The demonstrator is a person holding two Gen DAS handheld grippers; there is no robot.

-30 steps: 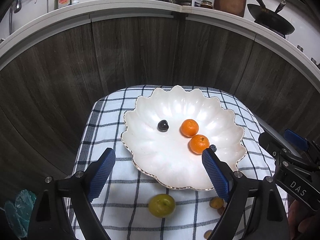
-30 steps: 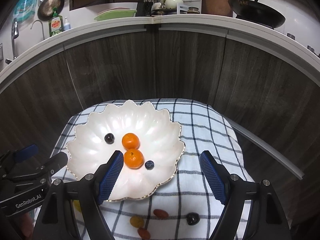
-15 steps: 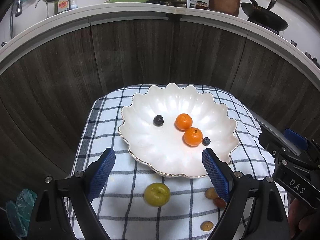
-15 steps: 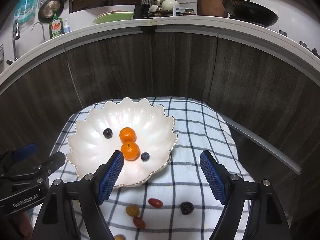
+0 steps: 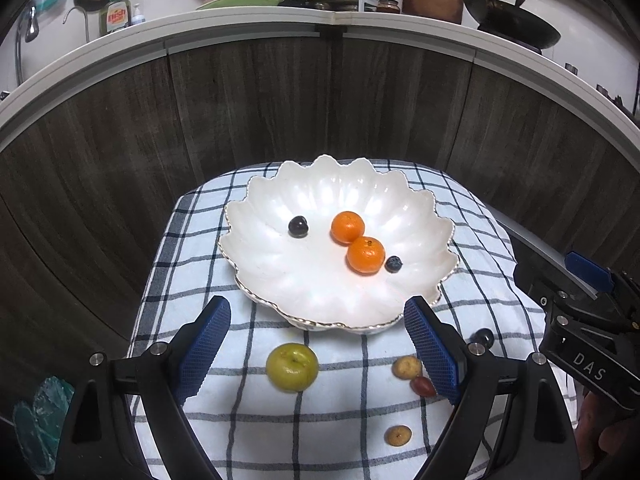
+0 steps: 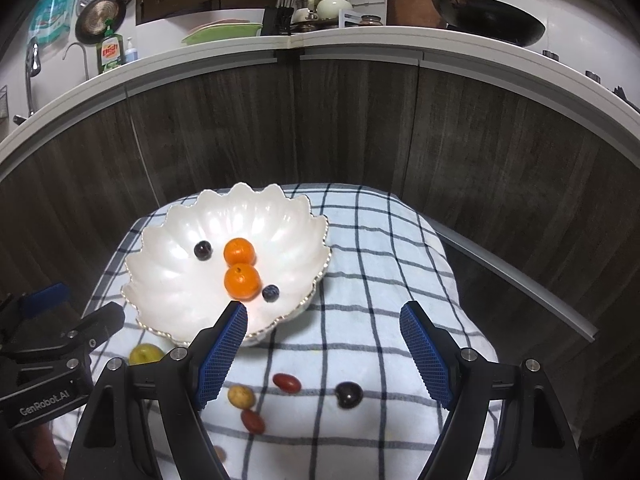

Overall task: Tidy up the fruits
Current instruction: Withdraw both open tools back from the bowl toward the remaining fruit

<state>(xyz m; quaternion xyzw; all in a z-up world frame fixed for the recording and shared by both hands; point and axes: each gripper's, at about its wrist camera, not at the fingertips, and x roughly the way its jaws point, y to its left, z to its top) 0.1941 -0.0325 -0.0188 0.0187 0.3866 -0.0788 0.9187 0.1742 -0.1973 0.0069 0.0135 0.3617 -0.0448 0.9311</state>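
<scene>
A white scalloped bowl (image 5: 420, 216) sits toward the far-left part of a blue-checked cloth (image 5: 472, 224) that covers a small raised surface in front of dark wood panels. Open cloth lies to the bowl's right and along the near edge.

Inside the bowl are two oranges (image 5: 347, 227) touching each other, lined up from far to near, a dark cherry (image 5: 298, 226) to their left and a blueberry (image 5: 393, 264) just beside the nearer orange.

Loose on the cloth near its front edge: a round green fruit (image 5: 292, 366) with its stem dimple facing up, a small yellow fruit (image 6: 241, 396), two oval red fruits (image 6: 286, 383) lying at a slant, a dark cherry on the cloth (image 6: 349, 394), and a small brown fruit (image 5: 397, 435) closest to the edge.

The left tool (image 5: 318, 354) hovers with its blue pads spread wide, framing the green fruit without touching it. The right tool (image 6: 324, 358) is also spread wide and empty, above the red fruits and the cherry. Its body reads "DAS"; the left one reads "GenRobot.AI".

On the white worktop (image 6: 360, 38) behind, a green dish soap bottle (image 6: 109, 50) has a red label with partly readable lettering.
</scene>
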